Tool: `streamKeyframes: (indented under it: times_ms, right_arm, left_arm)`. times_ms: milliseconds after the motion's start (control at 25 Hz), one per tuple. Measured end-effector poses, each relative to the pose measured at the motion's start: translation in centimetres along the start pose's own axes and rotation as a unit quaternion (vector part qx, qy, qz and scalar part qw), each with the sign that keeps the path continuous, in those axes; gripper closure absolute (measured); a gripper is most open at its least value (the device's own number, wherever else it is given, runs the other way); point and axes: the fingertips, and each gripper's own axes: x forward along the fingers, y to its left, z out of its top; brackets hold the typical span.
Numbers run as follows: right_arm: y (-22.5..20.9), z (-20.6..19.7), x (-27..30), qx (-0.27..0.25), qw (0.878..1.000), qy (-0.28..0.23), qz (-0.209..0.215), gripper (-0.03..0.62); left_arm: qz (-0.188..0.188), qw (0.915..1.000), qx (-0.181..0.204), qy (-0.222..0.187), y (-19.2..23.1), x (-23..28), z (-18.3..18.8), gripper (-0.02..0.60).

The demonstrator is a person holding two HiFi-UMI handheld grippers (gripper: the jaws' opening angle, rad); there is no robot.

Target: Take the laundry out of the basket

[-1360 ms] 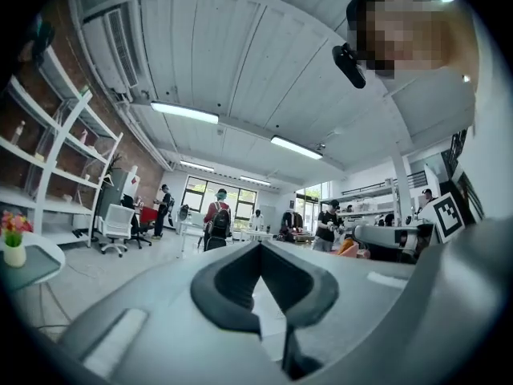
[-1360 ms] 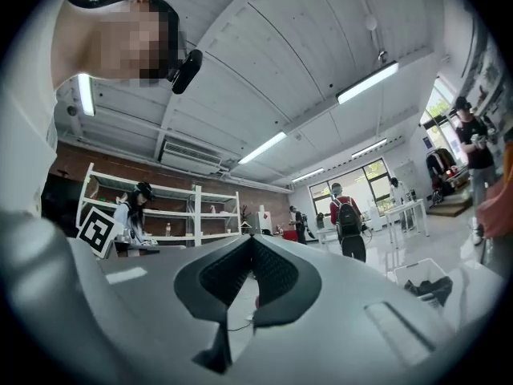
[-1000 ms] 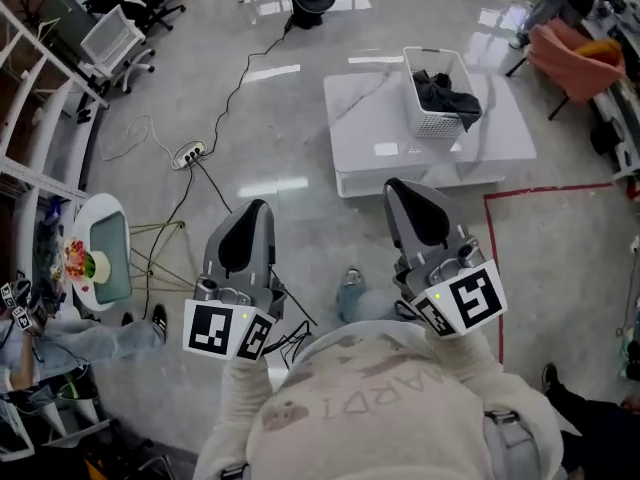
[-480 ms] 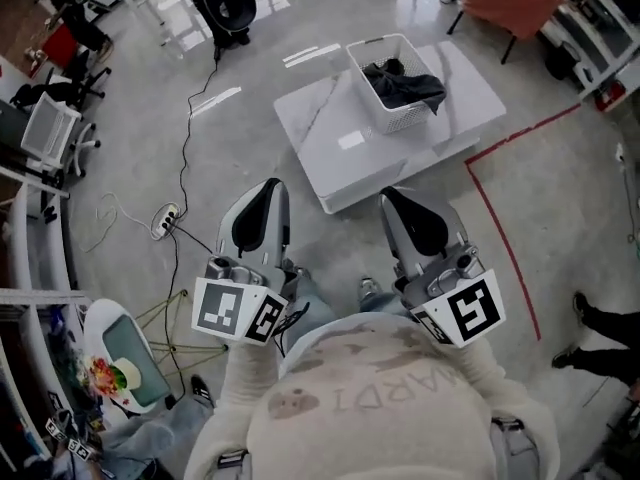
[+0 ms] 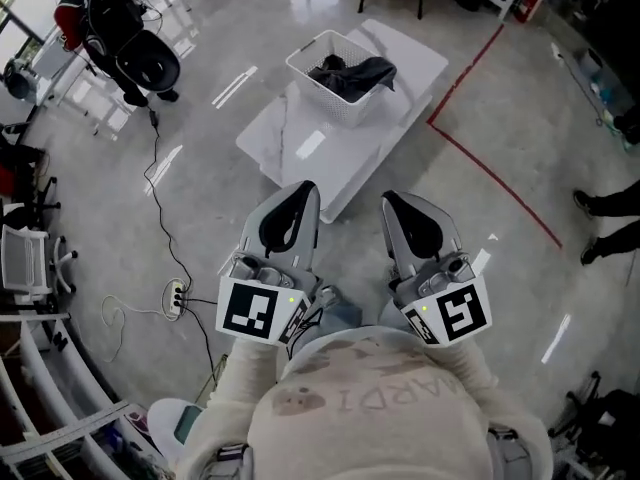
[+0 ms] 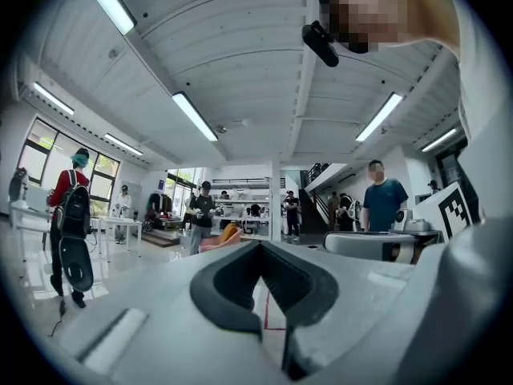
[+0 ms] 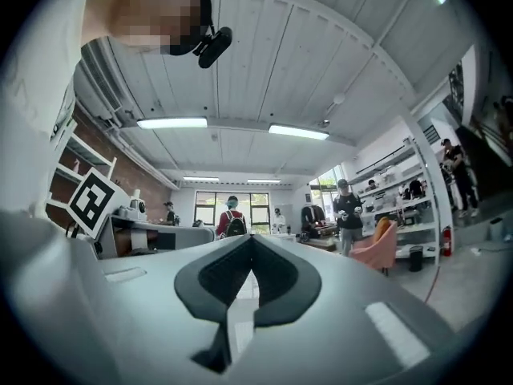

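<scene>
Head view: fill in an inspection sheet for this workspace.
Surface: low white table, bare apart from the basket.
Job's things: white basket at the table's far end; dark laundry inside, draped over its rim.
Clutter: nothing seen.
Grippers: left gripper and right gripper shut, empty, short of the table.
Cables: cable and power strip on the floor at left.
Surroundings: red floor line at right; person with backpack upper left.

Lab hall: shelves point(image 7: 405, 207), desks point(image 6: 108, 224), strip lights point(image 6: 195, 116)
</scene>
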Motion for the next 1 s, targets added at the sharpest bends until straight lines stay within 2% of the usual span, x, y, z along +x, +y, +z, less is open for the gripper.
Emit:
streamKeyframes:
  times_ms: [120, 360, 800, 1000]
  right_arm:
    - [1.1, -0.5, -0.9, -0.012, 0.999, 0.015, -0.027, 0.566]
    - [2.4, 0.2, -2.0, -0.017, 0.999, 0.024, -0.037, 0.566]
    - [4.4, 0.4, -3.3, 0.003, 0.998, 0.05, 0.028, 0.566]
    - [4.7, 0.2, -4.1, 0.006, 0.998, 0.058, 0.032, 0.566]
  left_arm:
    - [-0.026, 0.9997, 0.003, 0.003, -1.1, -0.5, -0.5, 0.581]
    - [-0.054, 0.9985, -0.003, 0.001, -3.4, -1.7, -0.1, 0.581]
    - [-0.008, 0.9999, -0.001, -0.008, -4.9, -4.7, 0.8, 0.581]
    - [-0.007, 1.0, 0.001, -0.004, -4.5, -5.5, 0.6, 0.581]
